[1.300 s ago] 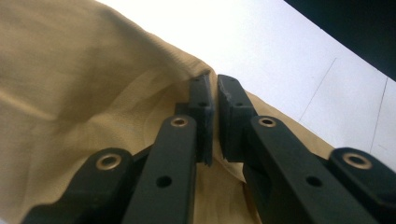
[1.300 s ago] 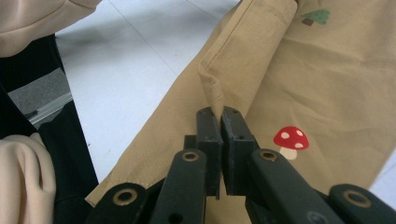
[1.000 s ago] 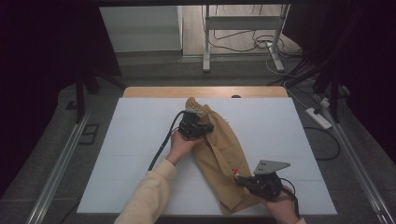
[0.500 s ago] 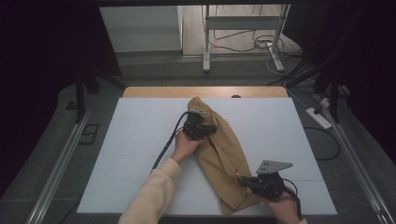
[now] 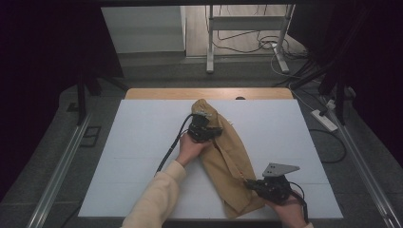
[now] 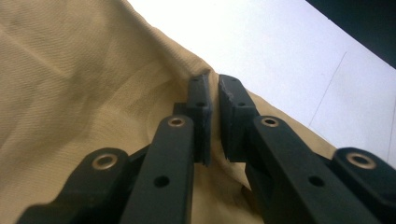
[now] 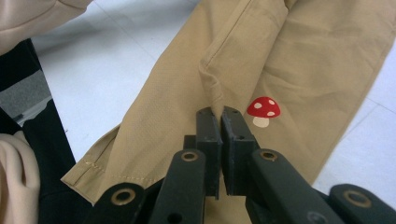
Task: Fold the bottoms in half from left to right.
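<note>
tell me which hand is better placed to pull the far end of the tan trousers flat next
Left, probably. The left gripper is pinched on the tan trousers near their bunched far end, while the right gripper clamps a fold by the near hem, beside the mushroom print, anchoring it.

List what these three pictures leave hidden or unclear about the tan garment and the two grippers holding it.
- Tan garment: high view, bunched and folded, so its full shape and kind are unclear.
- Left gripper: left gripper view, the pinched fold hides what lies beneath.
- Right gripper: high view, its grey plate covers the jaws.
- Red mushroom print: too small in the high view.
- Person's sleeve: cut off by the bottom edge.
</note>
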A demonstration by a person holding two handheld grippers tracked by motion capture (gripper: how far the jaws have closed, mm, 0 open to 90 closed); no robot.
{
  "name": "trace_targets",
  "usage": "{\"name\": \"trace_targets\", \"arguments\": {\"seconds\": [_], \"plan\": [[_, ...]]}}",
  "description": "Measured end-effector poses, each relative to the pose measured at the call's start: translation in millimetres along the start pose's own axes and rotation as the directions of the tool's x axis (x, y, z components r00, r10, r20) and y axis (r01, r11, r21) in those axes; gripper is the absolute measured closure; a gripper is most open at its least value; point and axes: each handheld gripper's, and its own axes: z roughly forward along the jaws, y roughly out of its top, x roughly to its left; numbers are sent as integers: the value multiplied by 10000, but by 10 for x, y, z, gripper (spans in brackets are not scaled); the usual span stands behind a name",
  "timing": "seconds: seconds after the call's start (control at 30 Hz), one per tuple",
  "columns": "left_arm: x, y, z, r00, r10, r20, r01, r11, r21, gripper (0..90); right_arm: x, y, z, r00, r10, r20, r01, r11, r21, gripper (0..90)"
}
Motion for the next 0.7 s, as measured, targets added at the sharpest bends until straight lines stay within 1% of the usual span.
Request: {"name": "trace_targets", "arguments": {"seconds": [0.23, 0.3, 0.4, 0.43, 0.47, 0.5, 0.6, 0.7], "plan": [[-11, 10, 44, 10000, -39, 76, 40, 10000, -40, 815, -3, -24, -28, 9999, 12, 135, -12, 10000, 18, 863], [-14, 8, 53, 10000, -46, 68, 47, 9999, -100, 766, -17, -33, -41, 9998, 74, 173, -75, 10000, 13, 858], [-33, 13, 43, 9999, 39, -122, -41, 9998, -214, 639, -33, -51, -44, 9993, 111, 354, -112, 9999, 26, 808], [-40, 17, 30, 9998, 124, -178, -128, 9997, -231, 581, -42, -53, -49, 9993, 119, 359, -121, 9999, 45, 763], [-44, 19, 15, 9997, 157, -166, -161, 9996, -219, 526, -47, -54, -50, 9989, 124, 449, -123, 9999, -33, 692], [-48, 20, 1, 9997, 179, -141, -182, 9996, -204, 492, -49, -51, -56, 9980, 85, 628, -80, 9999, -73, 622], [-52, 10, -57, 9993, 301, -207, -304, 9994, -176, 437, -56, -39, -63, 9946, 184, 1020, -161, 9996, -230, 479], [-35, -25, -129, 9995, 293, -138, -296, 9992, -281, 412, -73, -24, -71, 9896, 308, 1408, -258, 9990, -375, 402]]}}
